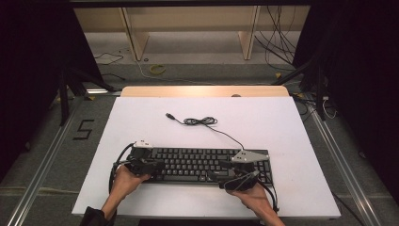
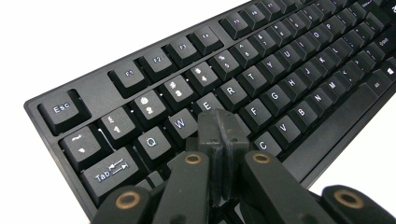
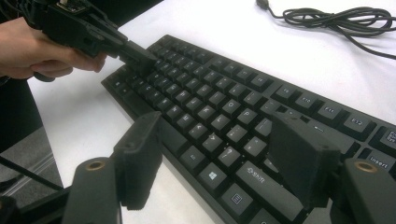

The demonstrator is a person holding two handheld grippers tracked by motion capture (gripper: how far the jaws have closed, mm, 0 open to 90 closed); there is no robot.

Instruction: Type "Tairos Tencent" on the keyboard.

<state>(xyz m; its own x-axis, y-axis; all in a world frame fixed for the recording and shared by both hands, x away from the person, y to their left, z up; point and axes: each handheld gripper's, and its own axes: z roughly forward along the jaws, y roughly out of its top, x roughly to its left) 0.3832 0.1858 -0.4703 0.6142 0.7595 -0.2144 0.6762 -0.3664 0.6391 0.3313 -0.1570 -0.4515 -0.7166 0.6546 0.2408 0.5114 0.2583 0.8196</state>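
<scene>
A: What's the surface like?
B: A white counter (image 1: 141,117); grey floor and wooden shelving (image 1: 188,23) stand beyond it.
A: And on it?
B: A black keyboard (image 1: 197,162) at the near edge, its coiled cable (image 1: 200,121) behind.
A: The jaws?
B: The left gripper (image 2: 219,128) is closed on the keys; the right gripper (image 3: 215,158) hovers wide.

I see the white surface (image 1: 141,117) lying bare across its far half, so a hand could pass there freely except where the black coiled cable (image 1: 200,121) trails from the flat black plastic keyboard (image 1: 197,162). That keyboard takes up the near middle. My left claw (image 2: 219,128), jaws pressed together, sits over its left keys, and my right claw (image 3: 219,154), jaws apart, over its right end. Narrow bare strips remain on either side.
</scene>
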